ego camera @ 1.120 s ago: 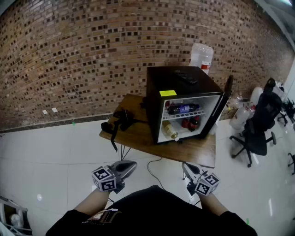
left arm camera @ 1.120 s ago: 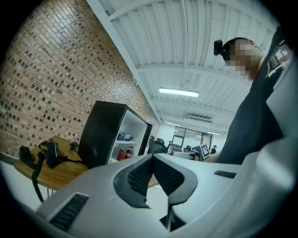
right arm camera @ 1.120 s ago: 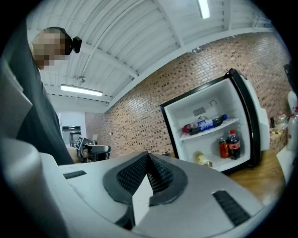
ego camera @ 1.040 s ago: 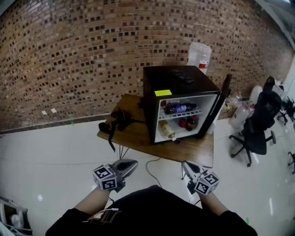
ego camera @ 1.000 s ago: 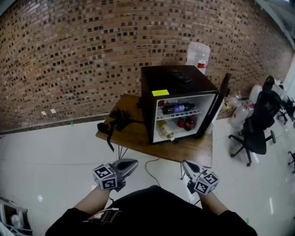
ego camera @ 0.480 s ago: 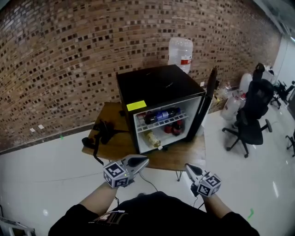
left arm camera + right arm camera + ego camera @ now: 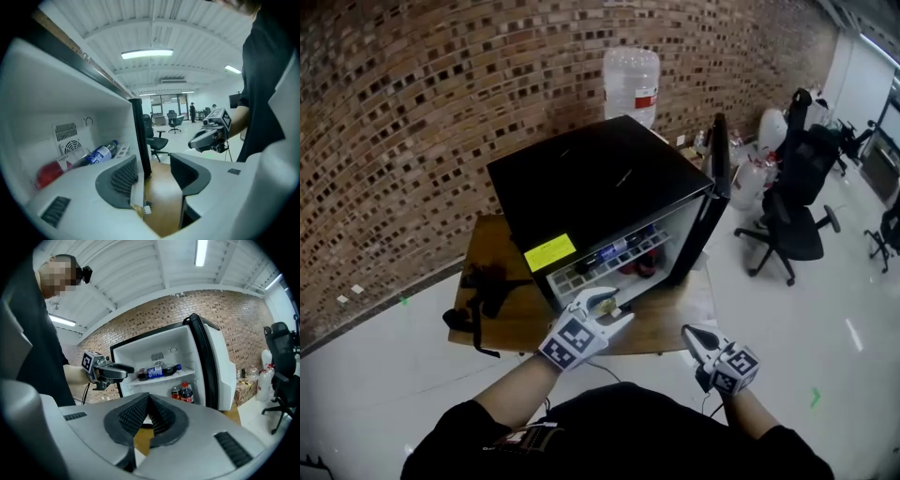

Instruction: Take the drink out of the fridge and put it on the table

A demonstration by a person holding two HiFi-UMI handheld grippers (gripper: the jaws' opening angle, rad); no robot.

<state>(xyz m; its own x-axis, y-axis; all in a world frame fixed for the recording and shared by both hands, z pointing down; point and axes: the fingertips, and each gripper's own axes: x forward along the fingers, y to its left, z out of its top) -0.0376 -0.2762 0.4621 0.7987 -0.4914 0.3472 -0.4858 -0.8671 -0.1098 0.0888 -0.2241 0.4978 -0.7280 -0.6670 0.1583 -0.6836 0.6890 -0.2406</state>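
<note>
A black mini fridge [image 7: 591,187] stands on a wooden table [image 7: 502,319] with its door [image 7: 712,178] swung open to the right. A dark drink bottle with a blue label [image 7: 157,371] lies on the upper shelf, and it also shows as the bottle [image 7: 101,152] past my left jaws. Two red-capped bottles [image 7: 183,392] stand on the lower shelf. My left gripper [image 7: 617,307] is at the fridge's open front; its jaws [image 7: 153,161] are opening with nothing between them. My right gripper [image 7: 692,336] hangs lower, off the table's front right, and my right gripper [image 7: 149,404] is shut and empty.
A black strapped object [image 7: 483,286] lies on the table's left part. A large water jug [image 7: 630,80] stands behind the fridge by the brick wall. Office chairs [image 7: 792,225] and more jugs stand to the right on the white floor.
The view has closed in on the fridge. My left gripper rose and went forward to the fridge opening, and its jaws parted. The right gripper stayed low and shut.
</note>
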